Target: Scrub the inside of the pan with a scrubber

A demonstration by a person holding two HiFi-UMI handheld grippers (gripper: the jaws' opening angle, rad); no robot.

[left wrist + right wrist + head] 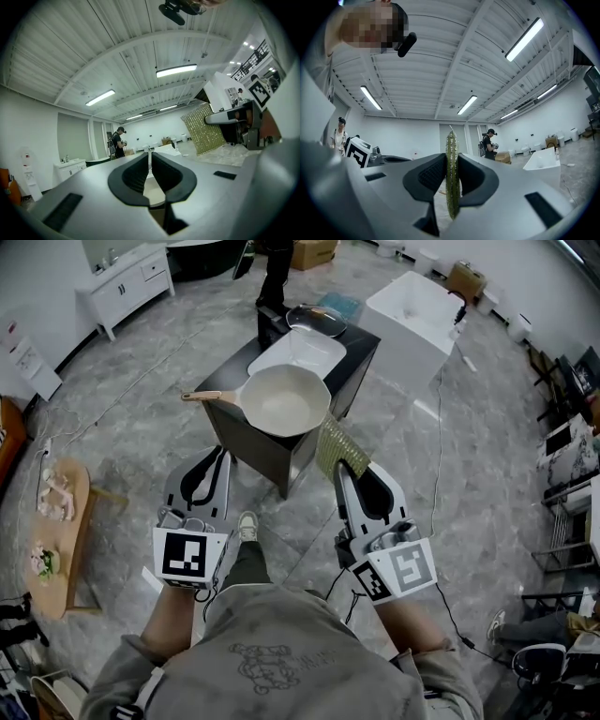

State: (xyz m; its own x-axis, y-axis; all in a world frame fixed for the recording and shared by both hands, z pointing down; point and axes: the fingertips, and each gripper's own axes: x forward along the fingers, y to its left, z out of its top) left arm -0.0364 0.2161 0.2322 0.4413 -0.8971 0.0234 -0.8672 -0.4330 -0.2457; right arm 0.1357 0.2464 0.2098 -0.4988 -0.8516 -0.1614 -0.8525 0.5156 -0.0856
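Pan [286, 401]: cream inside, upright on the near end of a dark stand [272, 454], with its handle [210, 397] pointing to 9 o'clock in the head view. A white tray [298, 352] lies just behind it at 12 o'clock. The scrubber [335, 448], a gold-green mesh sheet, hangs at 5 o'clock from the pan. Its upper edge is by the rim, and contact cannot be judged. The right gripper [342, 470] pinches the sheet's lower edge. In the right gripper view the sheet stands edge-on and upright, with both pads pressed against it. The left gripper [221, 454] sits at 7 o'clock from the pan, apart from it. Its jaws are pressed together with nothing between them. Both grippers point toward 12 o'clock, side by side ahead of the person's chest. A second person [117, 142] stands in the background beyond the stand.
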